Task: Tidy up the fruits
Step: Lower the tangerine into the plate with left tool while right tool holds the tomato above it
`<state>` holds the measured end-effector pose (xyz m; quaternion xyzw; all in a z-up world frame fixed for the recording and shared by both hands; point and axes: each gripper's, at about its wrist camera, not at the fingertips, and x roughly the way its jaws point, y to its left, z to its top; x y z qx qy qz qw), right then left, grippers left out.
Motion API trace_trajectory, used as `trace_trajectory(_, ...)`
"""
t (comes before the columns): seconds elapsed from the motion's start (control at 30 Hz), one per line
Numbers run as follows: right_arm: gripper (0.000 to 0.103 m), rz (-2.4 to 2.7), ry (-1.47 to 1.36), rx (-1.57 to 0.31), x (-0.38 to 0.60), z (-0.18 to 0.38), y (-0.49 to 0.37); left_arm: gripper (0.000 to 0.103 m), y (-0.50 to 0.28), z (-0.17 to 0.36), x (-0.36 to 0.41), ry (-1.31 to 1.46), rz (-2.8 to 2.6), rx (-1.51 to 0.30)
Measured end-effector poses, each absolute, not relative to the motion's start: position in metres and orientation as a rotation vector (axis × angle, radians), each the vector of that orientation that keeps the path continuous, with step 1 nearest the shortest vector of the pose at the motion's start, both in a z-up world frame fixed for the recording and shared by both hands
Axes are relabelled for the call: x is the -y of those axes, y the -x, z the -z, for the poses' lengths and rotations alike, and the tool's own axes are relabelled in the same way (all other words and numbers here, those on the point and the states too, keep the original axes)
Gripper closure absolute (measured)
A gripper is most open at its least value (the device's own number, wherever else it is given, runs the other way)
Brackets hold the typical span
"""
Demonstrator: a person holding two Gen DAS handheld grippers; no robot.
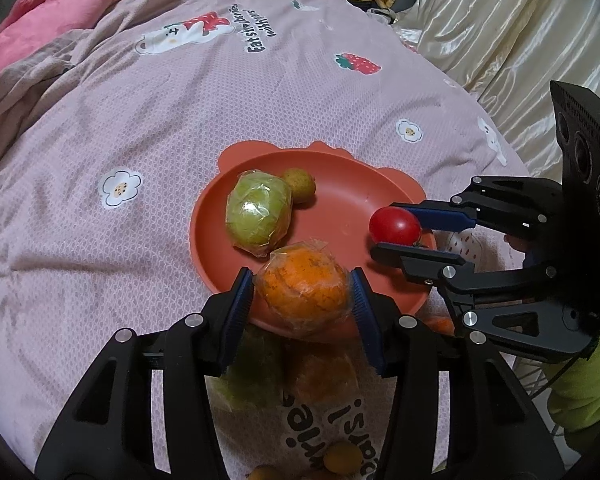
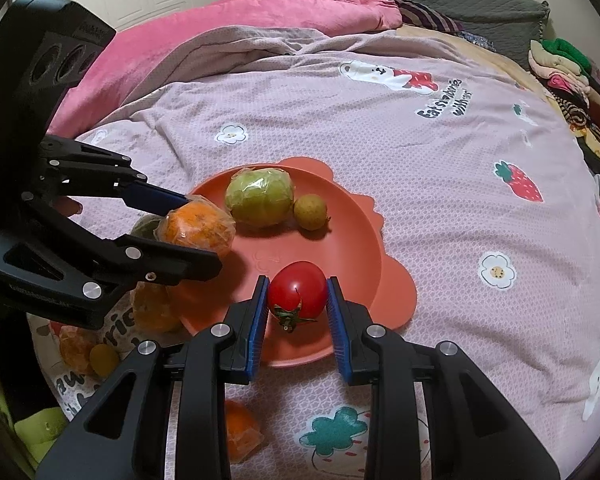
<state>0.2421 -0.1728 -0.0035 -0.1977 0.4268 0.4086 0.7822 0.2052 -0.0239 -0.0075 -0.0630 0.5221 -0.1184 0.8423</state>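
Left wrist view. The left gripper [image 1: 302, 294] clasps a plastic-wrapped orange [image 1: 303, 289] between its blue pads, held over the near rim of the terracotta plate [image 1: 340, 196]. On the plate lie a wrapped green fruit [image 1: 258, 214] and, touching it on the far side, a small yellow-green fruit [image 1: 299, 185]. At right, the right gripper [image 1: 396, 229] pinches a red tomato [image 1: 394, 226] above the plate's right edge. More wrapped fruit, green [image 1: 252, 376] and orange [image 1: 324, 376], waits on the printed bedspread [image 1: 140, 128] beneath the left gripper.

Right wrist view. The right gripper [image 2: 297, 300] is clenched on the tomato [image 2: 297, 291], calyx toward the camera, over the plate's [image 2: 352, 220] near portion. The left gripper [image 2: 198, 234] enters from the left with the orange [image 2: 198, 230] in its grasp. The green fruit [image 2: 260, 197] and the small fruit [image 2: 309, 212] sit side by side at the plate's far part; the middle is bare.

Technique, as judged. Both fruits appear ready for placing. Lower each until it rests on bare plate before parting the pads, since round fruit is likely to roll. Set the orange clear of the green fruit, and keep the two grippers apart while they descend. The film wrap may cling to a pad, so withdraw slowly.
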Motion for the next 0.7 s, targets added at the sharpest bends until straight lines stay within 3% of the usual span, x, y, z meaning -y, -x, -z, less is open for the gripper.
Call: trace_trajectory(0.7, 0.075, -0.875, 0.451, -0.933, 0.1697, 0.0053, -0.2431, 0.061, -0.2046, 0.0064, 0.0231, 0.137, 0.248, -1.102)
